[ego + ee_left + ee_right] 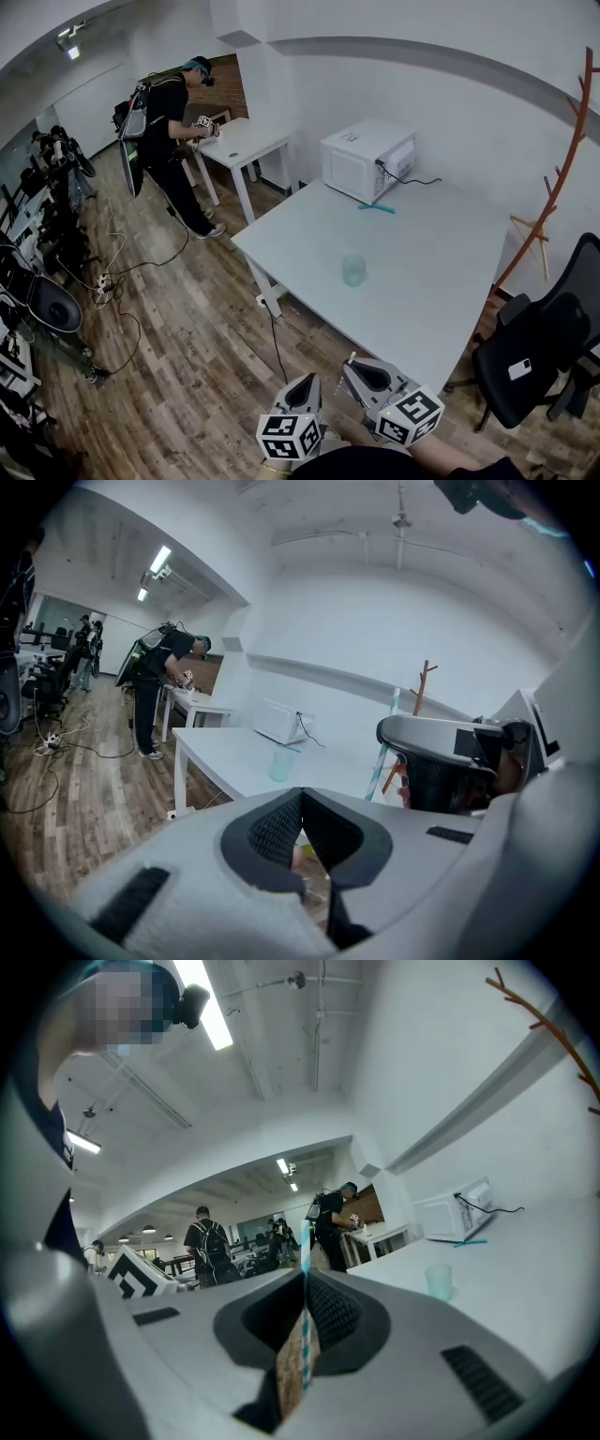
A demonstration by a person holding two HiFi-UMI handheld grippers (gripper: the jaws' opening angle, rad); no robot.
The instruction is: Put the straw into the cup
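Right gripper (306, 1277) pinches 1 striped straw (305, 1241). Left gripper (302, 791) has its jaws together. Cup (353, 270) stands mid-frame on the table (441, 281).

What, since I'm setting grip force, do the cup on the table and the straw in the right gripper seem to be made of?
The cup is probably thin plastic: pale green and translucent, with the white table showing through it. The straw is likely paper: matte, with teal and white stripes and no shine.
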